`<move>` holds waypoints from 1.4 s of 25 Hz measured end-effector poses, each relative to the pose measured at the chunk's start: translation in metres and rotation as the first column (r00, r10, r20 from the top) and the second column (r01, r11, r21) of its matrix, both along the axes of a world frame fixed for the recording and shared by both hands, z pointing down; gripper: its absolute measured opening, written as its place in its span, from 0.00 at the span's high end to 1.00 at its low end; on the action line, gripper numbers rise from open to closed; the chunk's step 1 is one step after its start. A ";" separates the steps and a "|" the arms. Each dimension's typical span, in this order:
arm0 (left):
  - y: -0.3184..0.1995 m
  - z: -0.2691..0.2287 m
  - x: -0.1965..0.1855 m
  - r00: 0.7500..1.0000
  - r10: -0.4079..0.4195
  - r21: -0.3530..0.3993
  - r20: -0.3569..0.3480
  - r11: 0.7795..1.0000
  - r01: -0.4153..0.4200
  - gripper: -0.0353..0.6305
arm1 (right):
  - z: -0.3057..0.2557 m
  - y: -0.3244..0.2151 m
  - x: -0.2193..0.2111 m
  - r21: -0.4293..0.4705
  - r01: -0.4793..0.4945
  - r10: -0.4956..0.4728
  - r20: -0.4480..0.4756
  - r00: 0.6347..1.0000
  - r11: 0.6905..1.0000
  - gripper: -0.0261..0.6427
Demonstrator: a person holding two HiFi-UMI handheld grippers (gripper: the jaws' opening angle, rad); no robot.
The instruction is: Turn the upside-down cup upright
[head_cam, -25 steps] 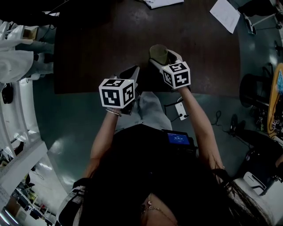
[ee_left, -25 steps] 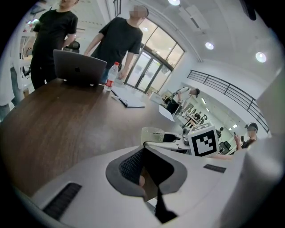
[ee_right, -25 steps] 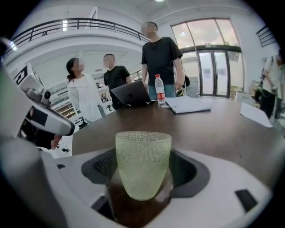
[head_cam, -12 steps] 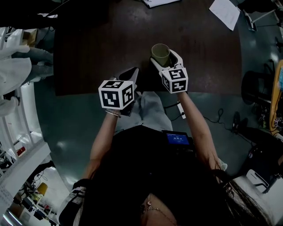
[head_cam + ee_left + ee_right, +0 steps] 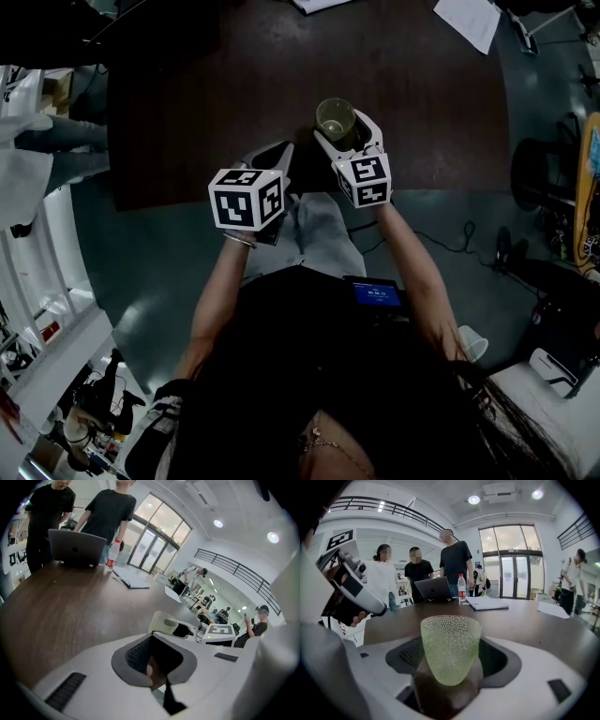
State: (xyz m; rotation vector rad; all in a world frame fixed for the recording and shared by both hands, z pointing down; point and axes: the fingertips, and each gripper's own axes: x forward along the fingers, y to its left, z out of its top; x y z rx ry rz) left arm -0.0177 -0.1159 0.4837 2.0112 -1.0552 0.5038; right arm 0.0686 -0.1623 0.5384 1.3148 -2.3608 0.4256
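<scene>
Cup: a pale green, translucent cup with a bumpy wall point(image 5: 451, 651) is sitting upright, its mouth facing up, between the jaws of the right gripper point(image 5: 451, 670).
Cup's place: it is hanging or standing over the dark brown wooden table point(image 5: 187, 112), close to the near edge and roughly midway along it. Whether its base is touching the wood cannot be made out.
Right gripper: its grey pads are pressing in on the cup from both sides, so it is holding the cup. The marker cube is riding just behind, over the table's near edge.
Left gripper: the left gripper point(image 5: 274, 155) is hovering at the near edge, just beside the right one and towards the left corner. Its jaws are lying almost together, and nothing is sitting between them.
Left gripper's outlook: it is looking across the table, with the cup point(image 5: 164, 622) showing beyond its jaw tips.
Far edge: a grey open laptop point(image 5: 435, 588) and a clear plastic bottle with a red label point(image 5: 462, 588) are standing there, and people in dark shirts point(image 5: 454, 559) are standing behind them.
Far right corner: white sheets of paper point(image 5: 469, 21) are lying there, well apart from the cup.
</scene>
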 end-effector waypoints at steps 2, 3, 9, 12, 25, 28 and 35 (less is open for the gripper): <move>-0.002 0.000 0.002 1.000 0.006 0.000 -0.001 1.000 -0.006 0.94 | 0.000 0.000 0.001 0.000 -0.003 0.003 -0.001 1.000 1.000 0.44; -0.003 0.000 0.003 1.000 0.009 0.000 -0.001 1.000 -0.009 0.94 | 0.000 0.000 0.001 0.001 -0.004 0.004 -0.002 1.000 1.000 0.44; -0.007 0.005 0.007 1.000 0.019 0.001 0.005 1.000 -0.019 0.94 | 0.004 0.007 0.003 0.021 -0.002 0.002 -0.021 1.000 1.000 0.44; -0.011 0.003 0.009 1.000 0.020 0.005 0.004 1.000 -0.020 0.94 | 0.003 0.007 0.002 0.026 -0.002 0.003 -0.032 0.999 1.000 0.44; -0.014 0.000 0.016 0.999 0.042 0.009 0.002 0.999 -0.042 0.94 | 0.008 0.015 0.003 0.004 0.004 -0.004 -0.070 0.998 1.000 0.44; -0.015 -0.001 0.018 0.999 0.046 0.013 0.000 0.999 -0.046 0.94 | 0.008 0.016 0.003 -0.005 0.005 -0.006 -0.071 0.997 1.000 0.44; -0.014 -0.002 0.019 0.998 0.056 0.015 0.004 0.998 -0.056 0.94 | 0.008 0.020 0.002 -0.018 0.008 -0.009 -0.067 0.998 1.000 0.44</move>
